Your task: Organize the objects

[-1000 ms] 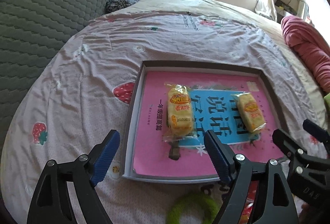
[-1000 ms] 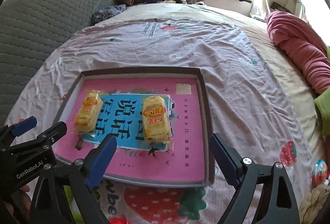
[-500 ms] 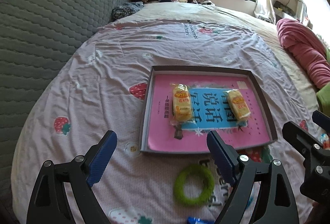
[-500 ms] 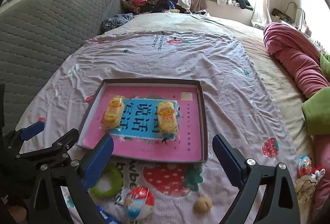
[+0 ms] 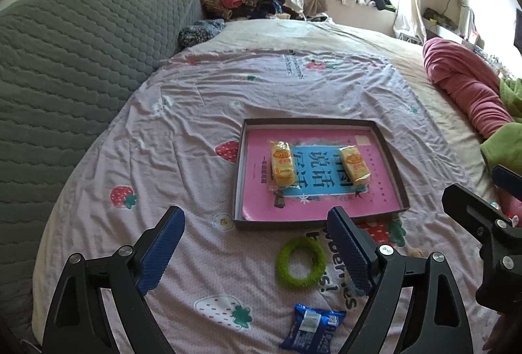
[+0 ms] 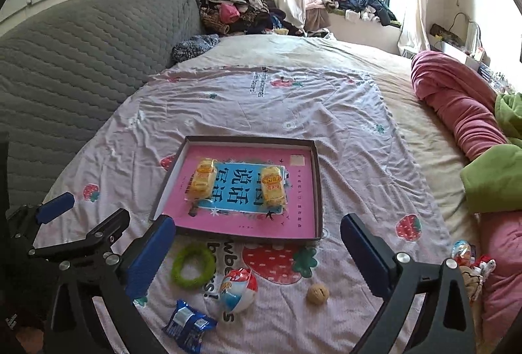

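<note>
A dark shallow tray (image 5: pixel 306 121) (image 6: pixel 248 140) lined with a pink book cover lies on the strawberry-print bedsheet. Two yellow snack packs rest in it side by side, one on the left (image 5: pixel 284 163) (image 6: pixel 204 179) and one on the right (image 5: pixel 355 165) (image 6: pixel 274 186). My left gripper (image 5: pixel 254 223) (image 6: pixel 88 215) hangs open above the sheet, short of the tray's near edge, holding nothing. My right gripper (image 6: pixel 257 223) (image 5: pixel 478 182) hovers beside it; its jaws are opening with nothing between them.
On the sheet in front of the tray lie a green ring (image 5: pixel 281 262) (image 6: pixel 176 267), a blue snack pack (image 5: pixel 310 328) (image 6: pixel 189 326), an egg-shaped toy (image 6: pixel 238 288) and a small brown ball (image 6: pixel 317 293). A grey quilted headboard (image 5: pixel 81 60) lies left; pink (image 6: pixel 456 106) and green (image 6: pixel 489 181) blankets lie right.
Both grippers have risen and drawn back from the tray, which now looks smaller. The ring, blue pack, egg toy and brown ball have come into view. The right jaws have spread wider.
</note>
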`<state>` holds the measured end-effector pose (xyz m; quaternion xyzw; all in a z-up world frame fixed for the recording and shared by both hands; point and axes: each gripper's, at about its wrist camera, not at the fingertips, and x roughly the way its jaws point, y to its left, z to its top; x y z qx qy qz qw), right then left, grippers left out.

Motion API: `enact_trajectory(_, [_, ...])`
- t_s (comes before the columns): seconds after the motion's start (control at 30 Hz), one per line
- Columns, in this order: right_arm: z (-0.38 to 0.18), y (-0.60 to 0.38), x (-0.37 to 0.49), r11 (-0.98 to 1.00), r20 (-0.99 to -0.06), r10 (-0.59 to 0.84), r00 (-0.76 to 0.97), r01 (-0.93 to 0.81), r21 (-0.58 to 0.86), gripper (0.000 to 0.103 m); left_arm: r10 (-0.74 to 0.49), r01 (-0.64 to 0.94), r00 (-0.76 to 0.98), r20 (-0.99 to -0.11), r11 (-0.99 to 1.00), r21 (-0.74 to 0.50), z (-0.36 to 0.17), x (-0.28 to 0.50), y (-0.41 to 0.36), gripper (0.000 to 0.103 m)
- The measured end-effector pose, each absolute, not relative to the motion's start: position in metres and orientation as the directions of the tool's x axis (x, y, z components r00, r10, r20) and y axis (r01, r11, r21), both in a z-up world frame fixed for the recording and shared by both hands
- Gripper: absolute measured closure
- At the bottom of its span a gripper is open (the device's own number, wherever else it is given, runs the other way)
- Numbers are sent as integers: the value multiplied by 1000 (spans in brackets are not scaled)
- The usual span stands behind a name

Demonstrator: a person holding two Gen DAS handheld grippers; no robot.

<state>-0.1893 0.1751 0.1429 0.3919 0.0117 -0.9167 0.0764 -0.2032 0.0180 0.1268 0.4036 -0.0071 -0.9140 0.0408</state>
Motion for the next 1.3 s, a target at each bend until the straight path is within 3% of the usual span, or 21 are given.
enact_trajectory(0.53, [180,185,-134,-989,-689,-129,-713,147,33,1,-72,52,-704,-707,-997,49,160,-150,25,13])
enact_trajectory(1.3, [192,212,-65,-992,-677,-99,-729,125,11,1,-80,39,-706,-703,-996,74,165,-84,35,13])
